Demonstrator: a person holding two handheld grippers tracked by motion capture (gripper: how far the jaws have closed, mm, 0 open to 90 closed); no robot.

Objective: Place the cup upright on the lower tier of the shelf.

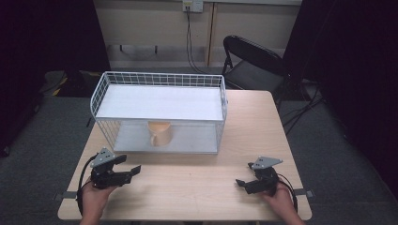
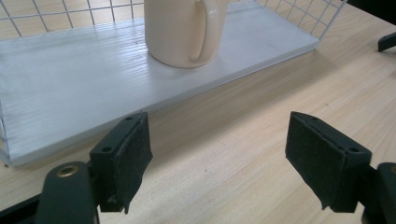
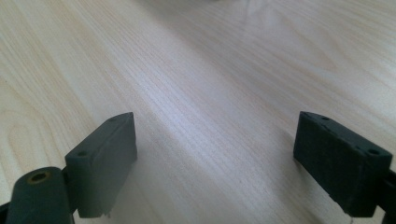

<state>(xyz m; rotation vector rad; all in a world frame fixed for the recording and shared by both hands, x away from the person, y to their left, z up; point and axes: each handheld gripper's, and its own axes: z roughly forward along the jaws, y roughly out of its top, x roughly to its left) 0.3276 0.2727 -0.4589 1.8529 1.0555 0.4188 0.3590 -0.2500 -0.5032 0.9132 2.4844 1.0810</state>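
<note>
A cream mug (image 1: pixel 160 133) stands upright on the lower white shelf of a white wire rack (image 1: pixel 101 89), its handle turned toward me. The left gripper view has the mug (image 2: pixel 180 30) a short way ahead on the shelf board (image 2: pixel 70 84), handle facing the camera. My left gripper (image 1: pixel 130 165) hovers over the table in front of the rack's left part, open, with nothing between its jaws (image 2: pixel 219 158). At the table's right front my right gripper (image 1: pixel 243 179) rests low and open, and its pads frame bare wood (image 3: pixel 215 158).
The light wooden table (image 1: pixel 197 173) has free room between the two grippers and to the right of the rack. A black folding chair (image 1: pixel 253 58) stands behind the table's far right corner. Dark curtains and cables flank the table.
</note>
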